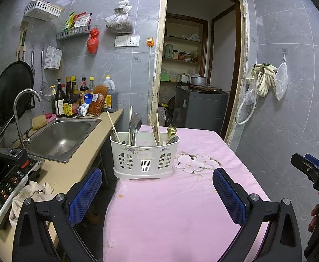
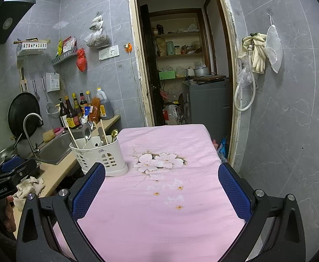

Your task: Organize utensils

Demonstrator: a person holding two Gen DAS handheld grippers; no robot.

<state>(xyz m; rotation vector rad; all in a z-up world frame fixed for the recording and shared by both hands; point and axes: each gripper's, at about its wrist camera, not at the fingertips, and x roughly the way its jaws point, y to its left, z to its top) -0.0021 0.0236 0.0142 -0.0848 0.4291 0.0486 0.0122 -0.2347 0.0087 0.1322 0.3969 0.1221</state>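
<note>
A white plastic utensil holder [image 1: 145, 156] [image 2: 100, 157] stands at the far left of the pink-covered table [image 1: 181, 207] [image 2: 159, 218]. In it stand a large steel spoon [image 1: 135, 123] [image 2: 86, 131], a small gold spoon [image 1: 171, 131] [image 2: 114, 133], wooden chopsticks [image 1: 157, 128] and a fork [image 2: 90, 124]. My left gripper [image 1: 157, 187] is open, nearer than the holder, with nothing between its blue pads. My right gripper [image 2: 161, 185] is open over the cloth, to the right of the holder, empty.
A counter on the left carries a steel sink [image 1: 61, 137] with faucet [image 1: 25, 113], sauce bottles [image 1: 72, 100], an induction cooker [image 1: 9, 185] and a rag [image 1: 33, 194]. A doorway [image 1: 198, 65] opens behind the table. The other handheld gripper [image 1: 314, 174] shows at the right edge.
</note>
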